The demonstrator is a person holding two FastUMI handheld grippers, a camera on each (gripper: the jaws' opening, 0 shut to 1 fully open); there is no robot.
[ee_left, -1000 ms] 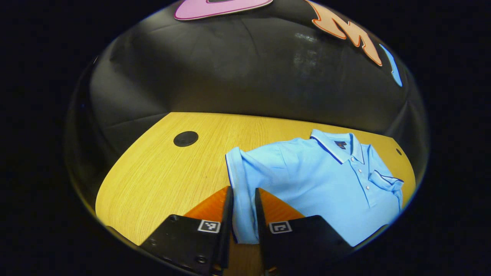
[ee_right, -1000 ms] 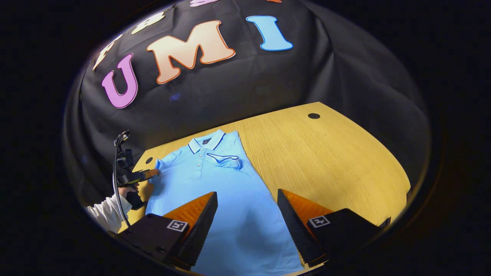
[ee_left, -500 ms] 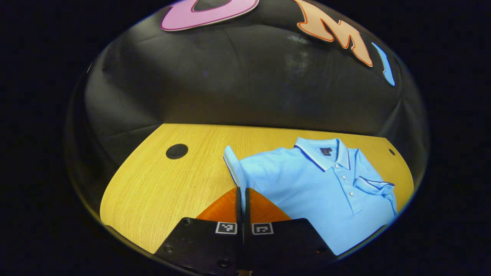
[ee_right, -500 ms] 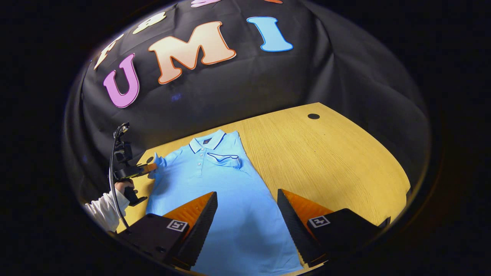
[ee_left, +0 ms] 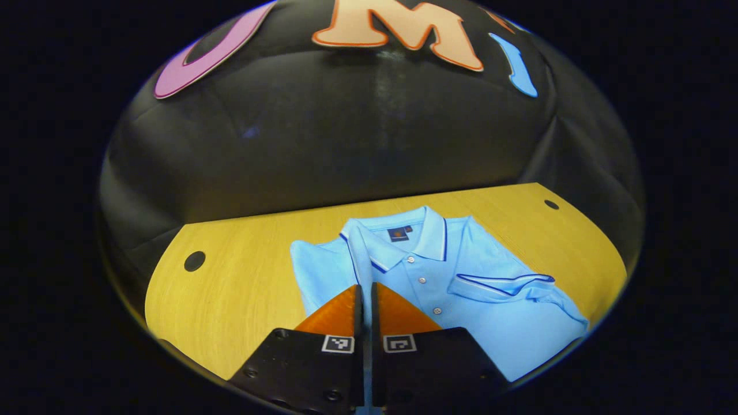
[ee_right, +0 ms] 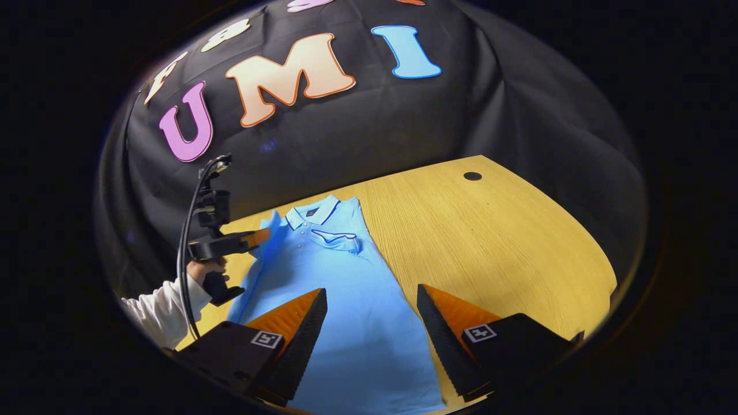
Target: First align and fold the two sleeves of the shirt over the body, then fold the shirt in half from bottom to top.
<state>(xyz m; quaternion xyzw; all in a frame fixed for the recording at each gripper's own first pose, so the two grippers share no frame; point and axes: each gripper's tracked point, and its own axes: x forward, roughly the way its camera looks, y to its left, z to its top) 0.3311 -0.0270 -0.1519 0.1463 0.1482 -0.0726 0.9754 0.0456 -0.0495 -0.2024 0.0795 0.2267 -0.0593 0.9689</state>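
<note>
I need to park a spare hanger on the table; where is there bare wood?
Bare wood lies on the table beside the shirt, toward the round hole. Crowded where the left gripper lifts a sleeve.

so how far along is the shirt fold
Done: one sleeve already lies folded across the chest of the shirt. In hand: the left gripper is shut on the other sleeve, lifted toward the collar. Left: lay it down, then the bottom-to-top fold; the right gripper hangs open over the lower body.
</note>
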